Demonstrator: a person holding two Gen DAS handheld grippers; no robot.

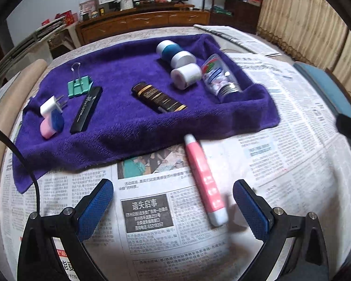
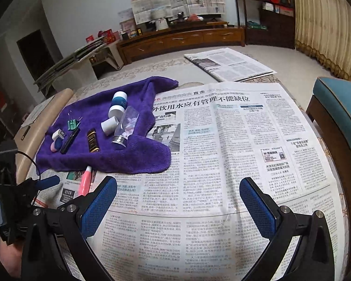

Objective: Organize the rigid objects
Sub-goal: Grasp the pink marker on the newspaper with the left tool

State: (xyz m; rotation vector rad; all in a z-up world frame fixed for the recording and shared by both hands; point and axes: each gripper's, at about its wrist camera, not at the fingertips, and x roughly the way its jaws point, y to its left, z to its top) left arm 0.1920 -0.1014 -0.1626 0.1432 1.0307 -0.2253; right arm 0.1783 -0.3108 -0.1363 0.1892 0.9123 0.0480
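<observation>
A purple towel (image 1: 119,121) (image 2: 119,154) lies on the newspaper-covered table. On it are a white plug (image 1: 51,105), a pink-and-blue piece (image 1: 51,124), a green binder clip (image 1: 78,86), a black bar (image 1: 86,110), a brown tube (image 1: 159,98) (image 2: 93,140), three white-capped jars (image 1: 175,58) (image 2: 115,110) and a clear bottle (image 1: 220,77) (image 2: 127,126). A pink tube (image 1: 204,180) (image 2: 85,180) lies on the newspaper in front of the towel. My left gripper (image 1: 173,194) is open, just before the pink tube. My right gripper (image 2: 177,192) is open over bare newspaper.
Newspaper (image 2: 234,140) covers the table; another folded paper (image 2: 229,65) lies at the far side. A blue chair (image 2: 339,107) stands at the right. A beige roll (image 2: 39,121) lies along the left edge. A wooden cabinet (image 2: 180,39) stands behind.
</observation>
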